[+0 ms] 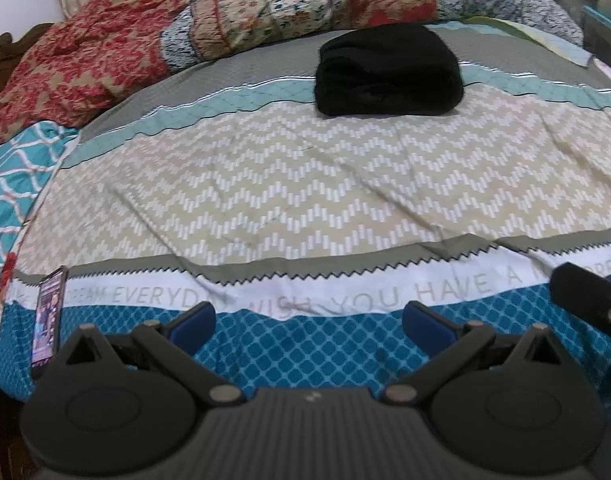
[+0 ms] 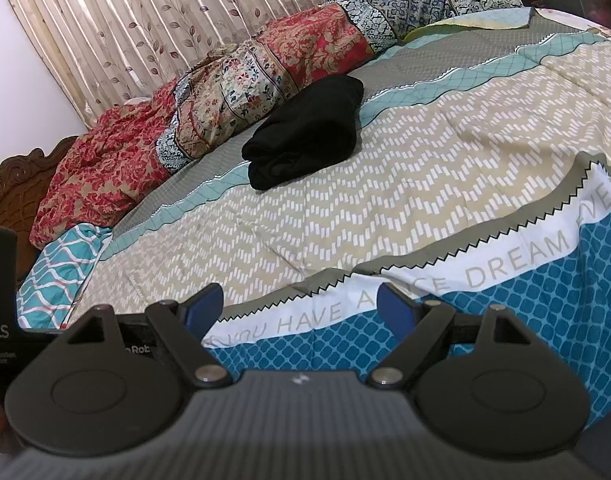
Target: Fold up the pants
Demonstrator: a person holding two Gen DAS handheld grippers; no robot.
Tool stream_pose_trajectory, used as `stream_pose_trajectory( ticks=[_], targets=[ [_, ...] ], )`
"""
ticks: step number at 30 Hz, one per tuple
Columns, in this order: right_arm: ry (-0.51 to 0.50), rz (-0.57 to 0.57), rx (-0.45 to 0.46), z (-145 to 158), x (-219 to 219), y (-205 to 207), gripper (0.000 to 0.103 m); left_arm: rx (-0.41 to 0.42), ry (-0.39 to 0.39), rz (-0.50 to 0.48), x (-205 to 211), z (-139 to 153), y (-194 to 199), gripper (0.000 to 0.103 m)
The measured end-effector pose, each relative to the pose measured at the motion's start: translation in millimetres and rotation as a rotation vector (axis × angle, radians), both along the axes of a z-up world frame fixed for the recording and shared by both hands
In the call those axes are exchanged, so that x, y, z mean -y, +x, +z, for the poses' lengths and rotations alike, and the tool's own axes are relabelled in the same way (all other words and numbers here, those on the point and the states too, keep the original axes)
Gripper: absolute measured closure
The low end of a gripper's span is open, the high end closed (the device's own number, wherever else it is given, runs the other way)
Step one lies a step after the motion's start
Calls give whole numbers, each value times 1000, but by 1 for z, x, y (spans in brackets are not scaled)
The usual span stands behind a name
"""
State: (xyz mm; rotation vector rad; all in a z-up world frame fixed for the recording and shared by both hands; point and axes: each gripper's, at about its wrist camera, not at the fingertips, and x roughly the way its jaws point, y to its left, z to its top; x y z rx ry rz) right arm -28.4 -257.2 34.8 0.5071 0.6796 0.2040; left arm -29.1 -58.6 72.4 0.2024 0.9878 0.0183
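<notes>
Both grippers hang over the near edge of the bed with nothing in them: the left gripper point(image 1: 309, 322) has its blue fingers point(image 1: 193, 326) spread wide apart, and the right gripper point(image 2: 299, 308) has its fingers spread wide too. Under them lies the big bed cover point(image 1: 305, 192), with a blue band at the near edge, a white band with grey letters, a wide tan zigzag band in the middle, then a light teal band and a grey band toward the far edge. Along the far edge sits a long pile of crumpled blankets point(image 2: 233, 88) in red, cream and dark blue prints. Behind the pile hangs a shiny curtain point(image 2: 145, 20) with leaves on it. The black pants point(image 1: 387, 70) are folded into a thick bundle and rest toward the far edge of the bed, lying over the grey and teal bands, just in front of the blankets and well apart from both grippers. A phone point(image 1: 47, 320) lies at the near left corner, just beside the left gripper.
</notes>
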Motion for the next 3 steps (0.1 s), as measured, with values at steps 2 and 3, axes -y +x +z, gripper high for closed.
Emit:
stream_pose_trajectory(
  ticks=[2,3],
  targets=[
    [-4,0,2,0,0,0,17,-8,-13,-4,-1,-1,0,0],
    [-7,0,3,0,-1,0,17,-15,-19,-1,-1,-1,2,0]
  ],
)
